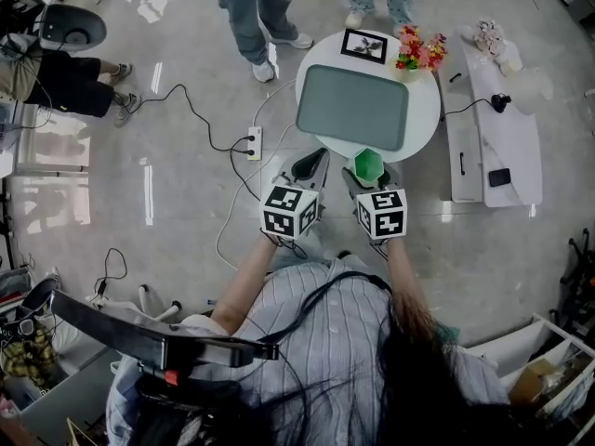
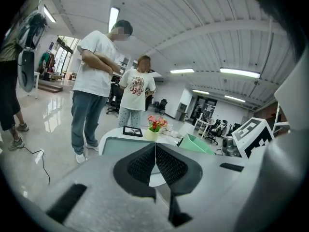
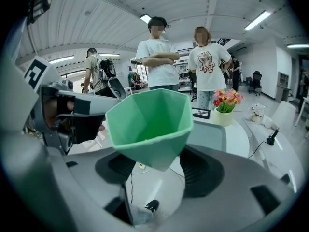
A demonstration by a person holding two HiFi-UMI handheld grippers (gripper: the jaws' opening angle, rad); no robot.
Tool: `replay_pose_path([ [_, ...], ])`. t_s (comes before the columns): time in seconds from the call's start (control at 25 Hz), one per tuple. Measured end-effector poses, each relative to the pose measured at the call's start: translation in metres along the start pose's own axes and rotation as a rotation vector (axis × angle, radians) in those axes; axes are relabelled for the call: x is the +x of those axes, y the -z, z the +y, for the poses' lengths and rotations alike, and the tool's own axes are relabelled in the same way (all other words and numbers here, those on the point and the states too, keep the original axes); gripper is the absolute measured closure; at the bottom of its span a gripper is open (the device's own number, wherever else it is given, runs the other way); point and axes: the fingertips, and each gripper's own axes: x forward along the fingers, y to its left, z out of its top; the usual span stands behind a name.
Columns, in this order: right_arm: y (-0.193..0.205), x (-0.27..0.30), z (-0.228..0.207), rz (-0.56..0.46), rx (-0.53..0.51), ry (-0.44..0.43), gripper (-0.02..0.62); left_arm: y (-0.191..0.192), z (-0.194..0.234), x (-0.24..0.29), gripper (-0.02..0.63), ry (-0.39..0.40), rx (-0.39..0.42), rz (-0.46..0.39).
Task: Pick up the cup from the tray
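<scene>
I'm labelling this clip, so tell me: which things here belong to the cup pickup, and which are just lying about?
Job: green cup, gripped in the right claw; tray, on the round table.
Lying about: picture frame, flower pot, power strip; left claw, shut and empty.

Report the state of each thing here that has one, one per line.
green cup: upright, empty, held clear of the tray
right gripper: shut on the green cup
left gripper: shut, holding nothing
tray: on the round table, nothing on it
flower pot: upright on the round table
</scene>
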Motion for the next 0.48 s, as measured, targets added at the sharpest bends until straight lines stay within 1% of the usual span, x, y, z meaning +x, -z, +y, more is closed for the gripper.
replay_pose_path([
  [0.12,0.006,-0.012,-0.005,0.003,-0.013,-0.008,0.319,-0.004,-0.008,-0.002,0.591,-0.027,-0.005,-0.02],
  [0.24,0.013,-0.024,-0.006,0.003,-0.027,-0.022,0.319,0.0,-0.018,-0.007,0.591,-0.049,-0.009,-0.025],
  [0.48,0.037,-0.056,-0.01,0.001,-0.022,-0.043,0.319,0.016,-0.059,-0.015,0.591,-0.053,0.012,-0.02],
])
